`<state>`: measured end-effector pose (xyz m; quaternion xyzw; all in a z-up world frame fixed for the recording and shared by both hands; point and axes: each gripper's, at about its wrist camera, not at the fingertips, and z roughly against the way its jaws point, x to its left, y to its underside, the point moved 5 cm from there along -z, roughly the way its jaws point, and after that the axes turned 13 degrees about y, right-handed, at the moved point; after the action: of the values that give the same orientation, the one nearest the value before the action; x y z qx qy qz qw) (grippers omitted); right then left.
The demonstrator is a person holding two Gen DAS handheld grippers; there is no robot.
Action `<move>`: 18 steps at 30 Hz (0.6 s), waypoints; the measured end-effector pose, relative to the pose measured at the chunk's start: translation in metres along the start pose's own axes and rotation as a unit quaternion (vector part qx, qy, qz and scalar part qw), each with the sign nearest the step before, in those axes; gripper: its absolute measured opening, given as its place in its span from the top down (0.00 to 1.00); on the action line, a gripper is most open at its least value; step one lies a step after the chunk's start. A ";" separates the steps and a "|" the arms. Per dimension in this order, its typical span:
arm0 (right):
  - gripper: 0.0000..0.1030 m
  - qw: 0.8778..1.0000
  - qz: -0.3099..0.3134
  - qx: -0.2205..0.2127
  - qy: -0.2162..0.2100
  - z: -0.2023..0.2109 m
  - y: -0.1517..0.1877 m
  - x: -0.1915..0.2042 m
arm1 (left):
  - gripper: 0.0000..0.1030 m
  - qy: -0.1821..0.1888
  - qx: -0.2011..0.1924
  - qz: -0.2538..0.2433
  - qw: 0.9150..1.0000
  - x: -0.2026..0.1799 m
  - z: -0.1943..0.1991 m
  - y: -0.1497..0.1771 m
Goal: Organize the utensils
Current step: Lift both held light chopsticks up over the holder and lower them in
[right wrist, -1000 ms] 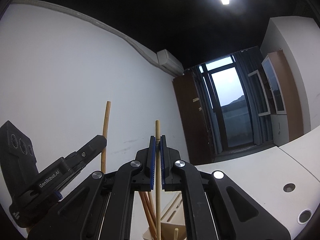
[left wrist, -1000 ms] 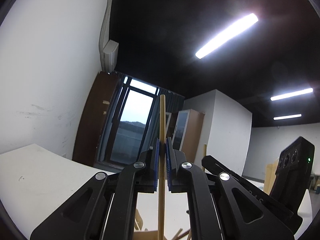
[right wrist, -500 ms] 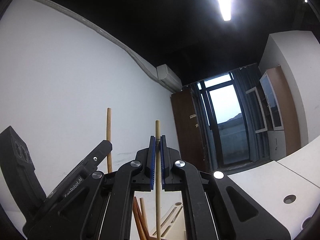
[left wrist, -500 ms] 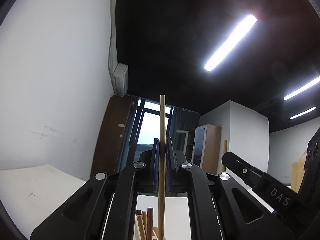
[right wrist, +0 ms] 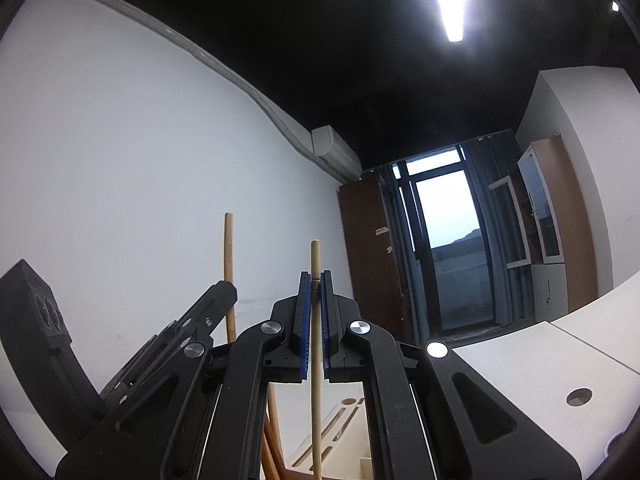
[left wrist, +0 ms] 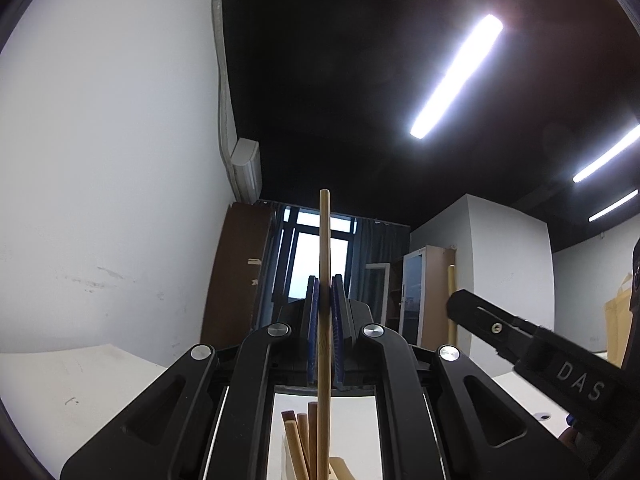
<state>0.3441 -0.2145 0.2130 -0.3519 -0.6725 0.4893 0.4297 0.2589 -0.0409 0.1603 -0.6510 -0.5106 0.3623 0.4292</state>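
The left gripper [left wrist: 325,312] pinches a wooden stick [left wrist: 324,240] in its jaws, standing straight up, top end high; the right gripper [right wrist: 315,312] pinches another stick [right wrist: 315,264] upright too; more sticks [left wrist: 298,440] stand below over the white bench [right wrist: 520,364].

Directly below the left gripper [left wrist: 325,292], a cluster of upright brown wooden sticks [left wrist: 298,436] fills the light wooden slotted holder [right wrist: 340,432]. The other black gripper [left wrist: 532,344] crowds the right side. Bare white tabletop [left wrist: 80,384] lies open to the left.
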 end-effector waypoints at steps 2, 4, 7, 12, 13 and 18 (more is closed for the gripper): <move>0.95 1.000 0.005 0.003 0.000 -0.002 0.001 0.001 | 0.95 -0.002 0.001 -0.007 1.000 -0.004 -0.005 0.001; 0.95 1.000 0.006 0.005 0.001 -0.002 0.003 0.000 | 0.95 -0.003 0.005 -0.006 1.000 -0.003 -0.006 0.003; 0.95 1.000 0.005 0.010 -0.001 -0.002 0.001 -0.001 | 0.95 -0.004 0.010 0.003 1.000 0.000 -0.004 0.003; 0.95 1.000 0.018 0.015 0.001 -0.005 0.001 -0.005 | 0.94 0.007 0.037 0.036 0.999 0.008 -0.005 0.005; 0.95 1.000 0.017 0.020 0.003 -0.006 0.001 -0.008 | 0.94 0.006 0.041 0.037 0.998 0.009 -0.005 0.005; 0.95 0.999 0.012 0.040 -0.002 -0.012 0.004 -0.013 | 0.94 0.013 0.053 0.051 0.997 0.013 0.000 0.006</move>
<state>0.3603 -0.2213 0.2077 -0.3416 -0.6488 0.5219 0.4359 0.2639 -0.0288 0.1541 -0.6573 -0.4512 0.4015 0.4508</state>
